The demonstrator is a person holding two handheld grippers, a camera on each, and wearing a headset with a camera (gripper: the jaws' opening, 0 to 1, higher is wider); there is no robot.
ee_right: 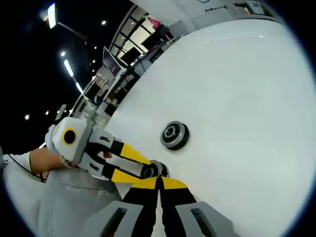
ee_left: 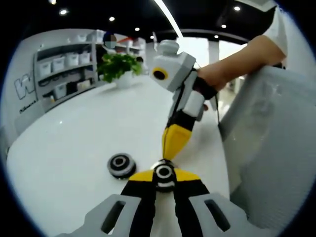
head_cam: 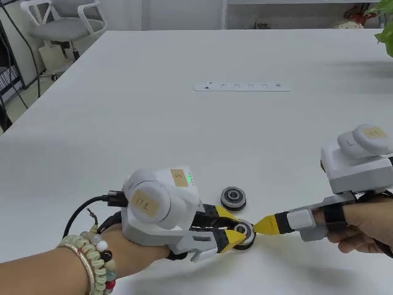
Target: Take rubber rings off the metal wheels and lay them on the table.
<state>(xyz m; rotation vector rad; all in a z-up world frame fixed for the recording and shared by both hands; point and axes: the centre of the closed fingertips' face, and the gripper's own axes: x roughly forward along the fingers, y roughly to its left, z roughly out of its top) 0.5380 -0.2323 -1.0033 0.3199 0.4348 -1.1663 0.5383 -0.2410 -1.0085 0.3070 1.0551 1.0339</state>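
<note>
A small metal wheel with a black rubber ring (head_cam: 244,233) lies on the white table (head_cam: 184,123) near its front edge. My left gripper (head_cam: 236,227) is shut on it, one yellow fingertip on each side; its own view has the wheel (ee_left: 164,171) between the tips (ee_left: 164,177). My right gripper (head_cam: 260,225) comes in from the right, shut, its pointed tips against the wheel's rim. Whether they pinch the ring I cannot tell. In the right gripper view the tips (ee_right: 159,183) meet just below that wheel (ee_right: 154,169). A second ringed wheel (head_cam: 233,198) (ee_left: 121,165) (ee_right: 174,134) lies free just behind.
A white power strip (head_cam: 241,86) lies flat at the middle of the table. An office chair (head_cam: 61,24) stands beyond the far left corner. A green plant (head_cam: 387,31) (ee_left: 120,66) sits at the far right. Shelves (ee_left: 59,74) line the wall.
</note>
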